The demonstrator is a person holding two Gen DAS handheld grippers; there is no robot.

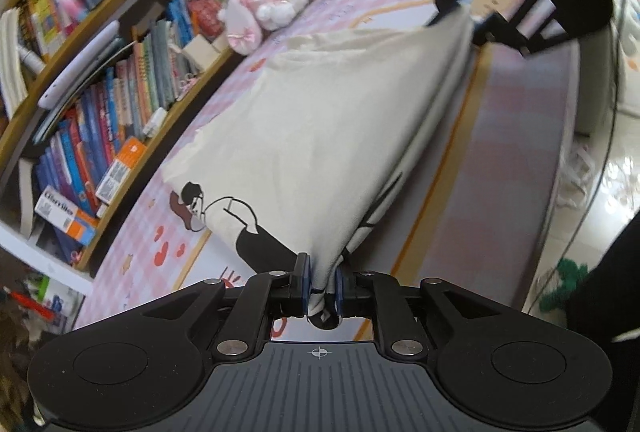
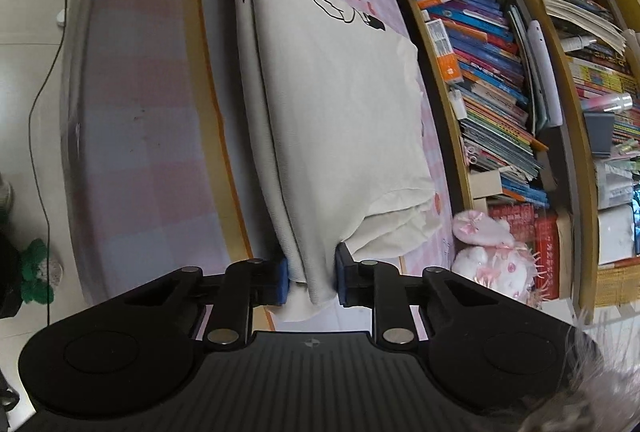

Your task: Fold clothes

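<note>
I had the cream shirt (image 1: 320, 120) lifted by one long doubled edge, my left gripper (image 1: 322, 290) clamped on the printed end and my right gripper (image 2: 311, 282) clamped on the plain end, the cloth stretched taut between them. The rest of the shirt trailed down onto the pink checked bed (image 1: 520, 152) on the side toward the bookshelf (image 1: 92, 92). I judged I was mid-fold, carrying the held edge across. Next I needed to lower both ends together, keeping the edge straight, then let go.
</note>
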